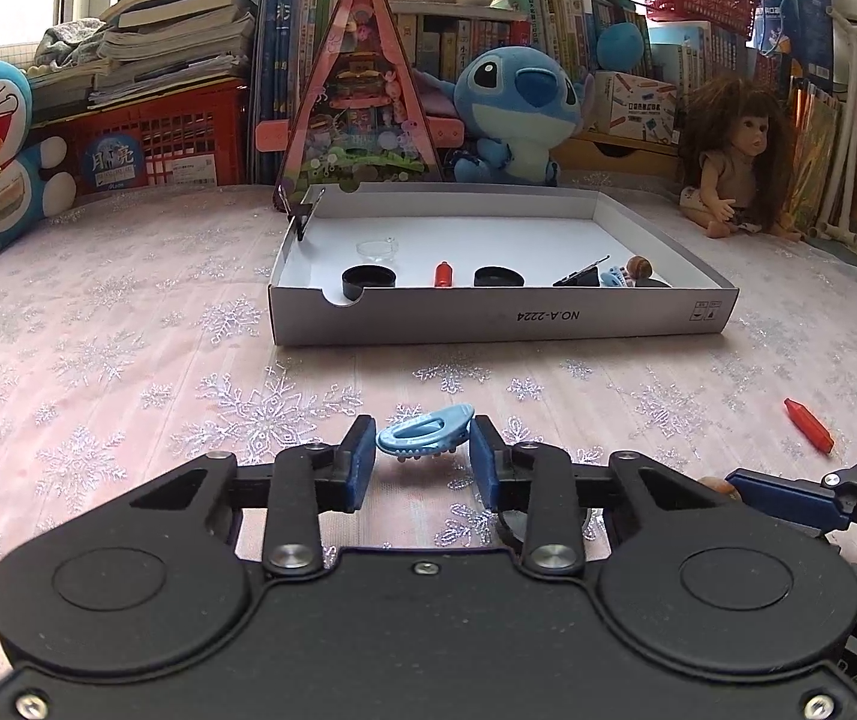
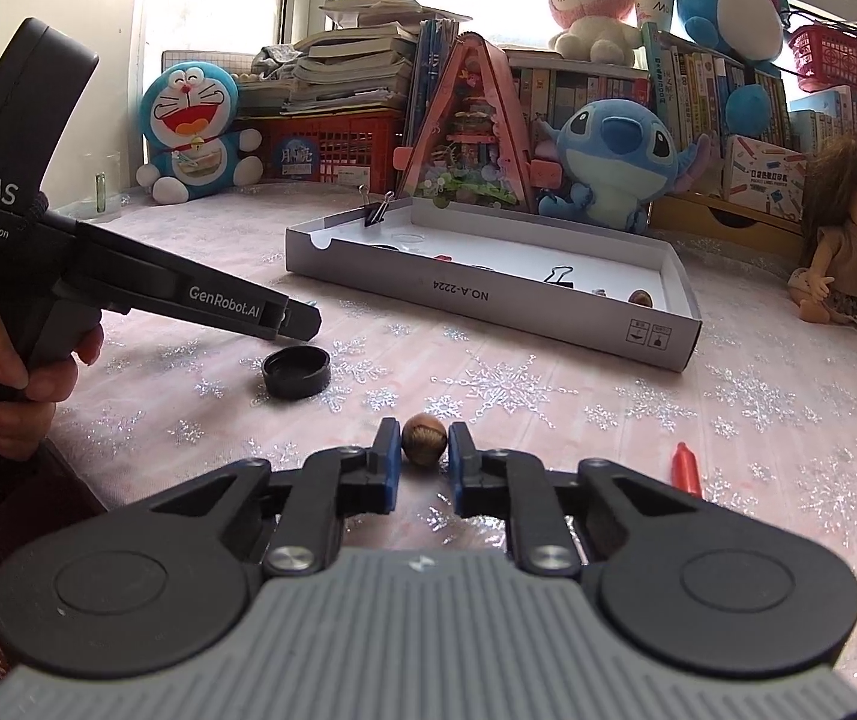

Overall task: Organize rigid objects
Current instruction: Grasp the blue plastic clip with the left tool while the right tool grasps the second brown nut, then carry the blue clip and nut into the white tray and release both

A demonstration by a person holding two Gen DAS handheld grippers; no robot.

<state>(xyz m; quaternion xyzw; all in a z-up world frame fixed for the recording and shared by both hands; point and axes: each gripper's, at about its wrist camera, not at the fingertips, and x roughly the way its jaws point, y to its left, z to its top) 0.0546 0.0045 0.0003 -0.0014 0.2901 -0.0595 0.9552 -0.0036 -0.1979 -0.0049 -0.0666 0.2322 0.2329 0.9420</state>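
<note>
In the left wrist view my left gripper (image 1: pixel 423 450) is shut on a light blue hair clip (image 1: pixel 425 433), its blue pads pressing on both ends just above the snowflake cloth. In the right wrist view my right gripper (image 2: pixel 423 450) is shut on a small brown nut (image 2: pixel 423 438) resting on the cloth. A red crayon-like stick (image 2: pixel 685 471) lies just right of it, and a black cap (image 2: pixel 296 372) lies to the left. Ahead stands the shallow white box (image 1: pixel 500 324) holding black caps, a red stick, binder clips, another nut and a blue clip.
A person's hand holds the left gripper's handle (image 2: pixel 20 372) at the left edge. Plush toys, a doll (image 1: pixel 734 156), a pink triangular toy house (image 1: pixel 362 108), red baskets and books line the back behind the box. The box's walls rise above the cloth.
</note>
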